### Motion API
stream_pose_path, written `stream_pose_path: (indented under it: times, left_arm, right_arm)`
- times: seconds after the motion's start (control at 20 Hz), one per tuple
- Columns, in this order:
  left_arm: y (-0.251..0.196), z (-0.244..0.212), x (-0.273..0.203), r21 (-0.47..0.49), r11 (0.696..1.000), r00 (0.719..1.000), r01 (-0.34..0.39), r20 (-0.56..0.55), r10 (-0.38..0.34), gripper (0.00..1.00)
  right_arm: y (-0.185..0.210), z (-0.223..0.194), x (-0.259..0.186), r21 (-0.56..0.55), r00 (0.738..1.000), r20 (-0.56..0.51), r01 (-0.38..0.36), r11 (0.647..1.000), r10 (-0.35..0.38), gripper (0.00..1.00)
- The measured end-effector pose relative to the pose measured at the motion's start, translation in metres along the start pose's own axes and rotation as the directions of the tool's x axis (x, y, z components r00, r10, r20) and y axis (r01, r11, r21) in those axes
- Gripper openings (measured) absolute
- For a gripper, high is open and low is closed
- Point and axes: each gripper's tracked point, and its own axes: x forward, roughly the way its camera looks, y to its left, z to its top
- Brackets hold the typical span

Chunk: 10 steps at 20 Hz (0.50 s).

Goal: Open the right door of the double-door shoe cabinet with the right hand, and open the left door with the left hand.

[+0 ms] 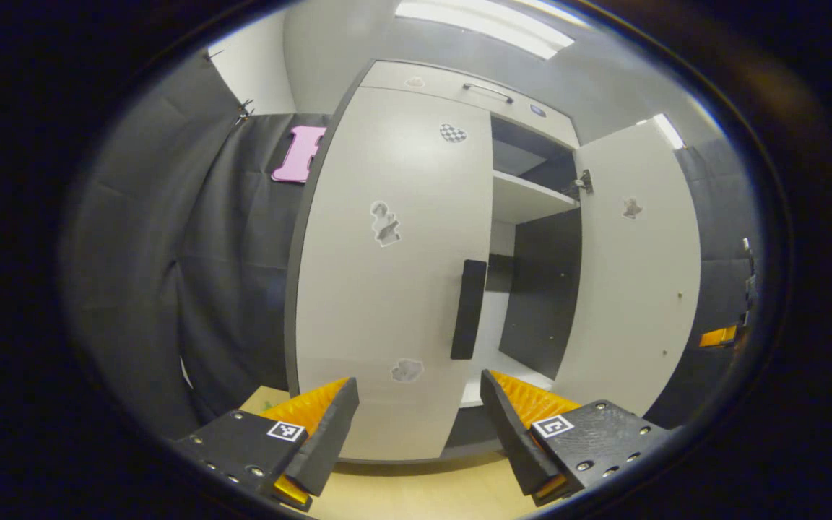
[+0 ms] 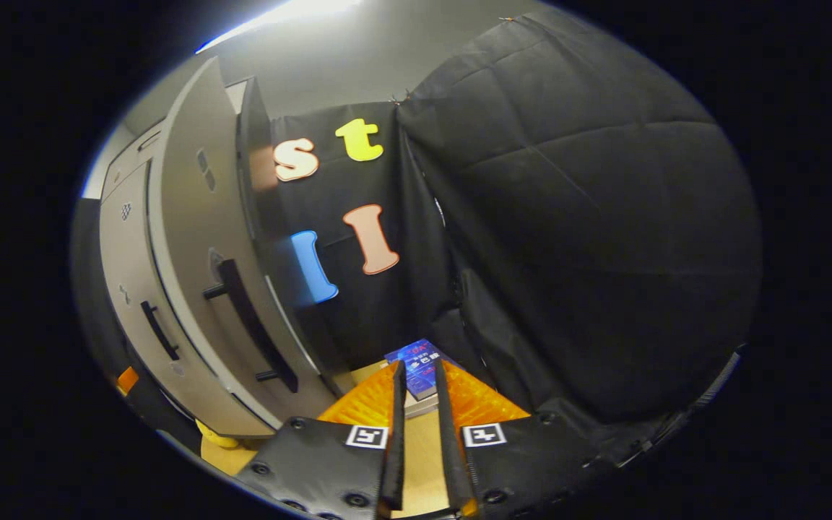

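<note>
Your left gripper (image 1: 419, 393) had its jaws wide apart, the closed left door (image 1: 387, 289) and its handle (image 1: 468, 309) just ahead between them. Your right gripper (image 2: 416, 375) had jaws nearly together, empty, the open right door (image 2: 199, 274) off to their left.

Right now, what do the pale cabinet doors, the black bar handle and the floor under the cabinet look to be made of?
Pale cabinet doors: likely laminated or painted board; flat, matte off-white, with a dark thin edge.
Black bar handle: plastic or coated metal, can't tell which; matte, no glare.
Floor: pale wood or wood-look laminate; smooth light tan surface, grain not clear.
</note>
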Motion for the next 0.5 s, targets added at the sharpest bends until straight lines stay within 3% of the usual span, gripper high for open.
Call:
stream_pose_path:
  times: [0.05, 0.1, 0.2, 0.3, 0.35, 0.5]
  left_arm:
    - [-0.004, 0.005, 0.009, 0.007, 1.000, 1.000, -0.003, 0.007, 0.003, 0.95]
    - [-0.008, 0.011, 0.018, 0.004, 1.000, 1.000, -0.005, 0.014, 0.005, 1.00]
    - [-0.021, 0.019, 0.035, -0.021, 1.000, 1.000, 0.004, 0.030, -0.003, 0.94]
    - [-0.036, 0.023, 0.053, -0.035, 0.999, 1.000, 0.011, 0.030, -0.010, 0.98]
    - [-0.042, 0.024, 0.064, -0.029, 1.000, 1.000, 0.002, 0.029, -0.001, 1.00]
    - [-0.055, 0.038, 0.090, 0.021, 1.000, 0.998, -0.017, 0.055, 0.016, 0.97]
  right_arm:
    - [-0.004, 0.006, 0.008, -0.001, 1.000, 0.008, 0.011, 1.000, -0.010, 0.48]
    - [-0.008, 0.006, 0.015, -0.021, 1.000, 0.016, 0.026, 0.999, -0.026, 0.56]
    - [-0.021, 0.022, 0.032, -0.097, 0.994, 0.076, 0.082, 0.992, -0.075, 1.00]
    - [-0.021, 0.032, 0.047, -0.146, 0.991, 0.114, 0.090, 0.985, -0.074, 0.91]
    - [-0.019, 0.035, 0.054, -0.162, 0.991, 0.119, 0.079, 0.984, -0.060, 0.98]
    - [-0.013, 0.040, 0.079, -0.202, 0.992, 0.127, 0.051, 0.978, -0.025, 0.98]
